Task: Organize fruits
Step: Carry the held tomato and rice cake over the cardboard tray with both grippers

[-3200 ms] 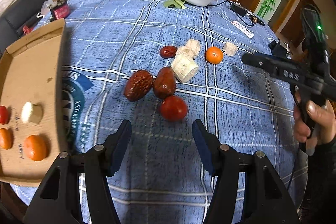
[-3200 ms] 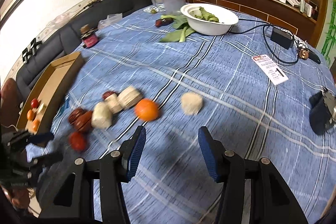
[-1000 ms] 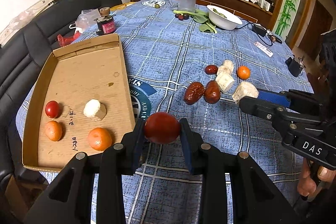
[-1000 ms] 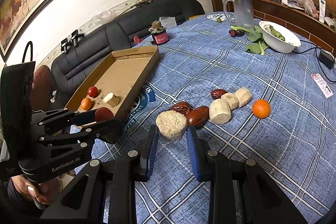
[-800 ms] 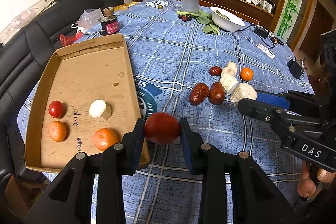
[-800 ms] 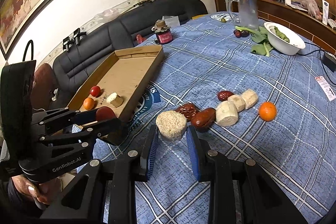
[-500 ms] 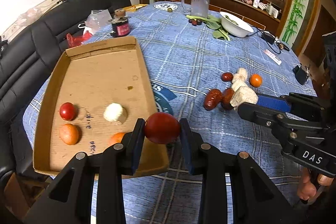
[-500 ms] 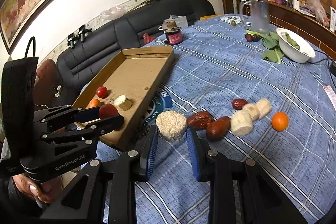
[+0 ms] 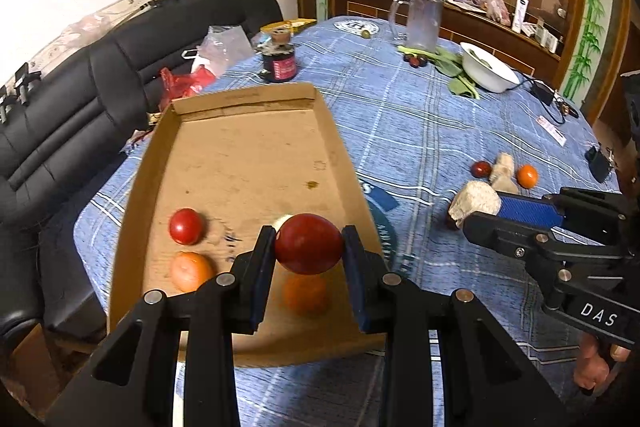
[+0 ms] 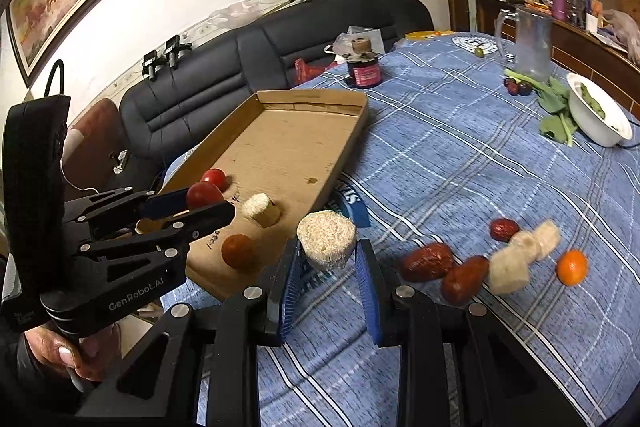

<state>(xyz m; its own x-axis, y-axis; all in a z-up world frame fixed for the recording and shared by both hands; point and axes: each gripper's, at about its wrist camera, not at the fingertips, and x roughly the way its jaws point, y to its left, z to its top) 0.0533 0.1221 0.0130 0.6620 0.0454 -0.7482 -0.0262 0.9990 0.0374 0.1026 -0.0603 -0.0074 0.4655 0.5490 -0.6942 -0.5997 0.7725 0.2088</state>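
Note:
My left gripper (image 9: 308,251) is shut on a round red fruit (image 9: 308,243) and hangs over the near end of the cardboard tray (image 9: 248,163). A small red fruit (image 9: 186,225) and two oranges (image 9: 191,271) lie in the tray, along with a white chunk (image 10: 261,209) that is mostly hidden in the left wrist view. My right gripper (image 10: 326,259) is shut on a pale fibrous chunk (image 10: 326,239) just off the tray's right rim (image 10: 348,151). On the blue cloth to the right lie dark red dates (image 10: 427,262), white chunks (image 10: 508,267) and an orange (image 10: 572,267).
Past the tray stand a dark jar (image 10: 364,71), a glass pitcher (image 10: 530,43) and a white bowl (image 10: 598,115) with greens beside it. A black sofa (image 10: 280,39) runs along the table's left side. A person's hand (image 10: 64,351) holds the left gripper's handle.
Both grippers have moved left toward the tray with their pieces still held. The red fruit has gone from above the cloth to above the tray's near end.

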